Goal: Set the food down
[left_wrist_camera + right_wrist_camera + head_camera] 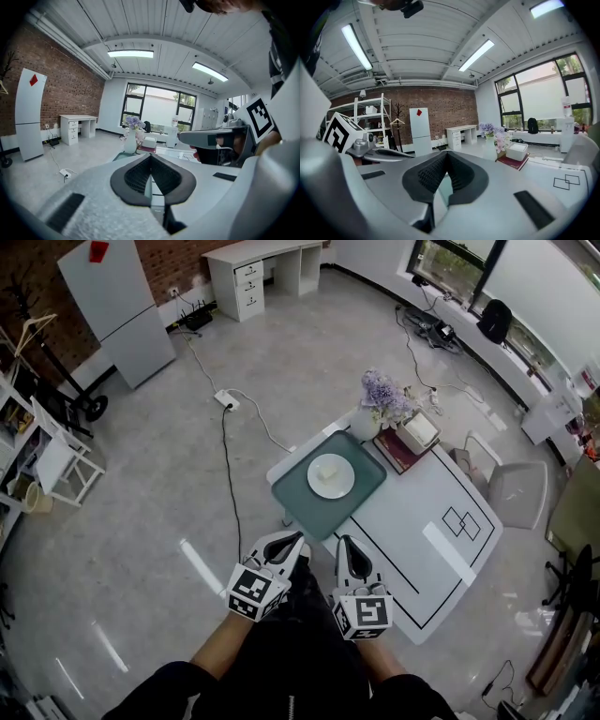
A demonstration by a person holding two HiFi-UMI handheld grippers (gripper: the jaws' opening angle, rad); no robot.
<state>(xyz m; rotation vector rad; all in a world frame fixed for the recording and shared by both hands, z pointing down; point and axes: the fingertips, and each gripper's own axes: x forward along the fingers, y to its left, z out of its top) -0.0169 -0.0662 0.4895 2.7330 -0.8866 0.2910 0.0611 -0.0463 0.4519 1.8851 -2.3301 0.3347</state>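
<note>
We record a grey polished floor (141, 521) in a room with a brick wall (169, 259), and a white table (412, 521) marked with black lines. A green tray (300, 507) sits on the table corner nearest the person. It carries a white plate (349, 480), and a pale piece of food (327, 472) rests on the plate.

The left gripper (291, 542) and right gripper (347, 545) are side by side, short of the table edge and apart from the tray. The food lies at 12 o'clock from both. In its own view each gripper's jaws are closed together with nothing between them, and neither holds anything.

From the plate, a vase of purple flowers (370, 418) stands at 1 o'clock. A red book (396, 452) with a white box (418, 432) on it lies at 2 o'clock. A grey chair (517, 493) stands at 3 o'clock from the table. On the floor at 11 o'clock lies a power strip (228, 400) with its cable. A fridge (117, 306) and a white desk (253, 268) stand against the far wall. Nothing lies between the grippers and the tray.
</note>
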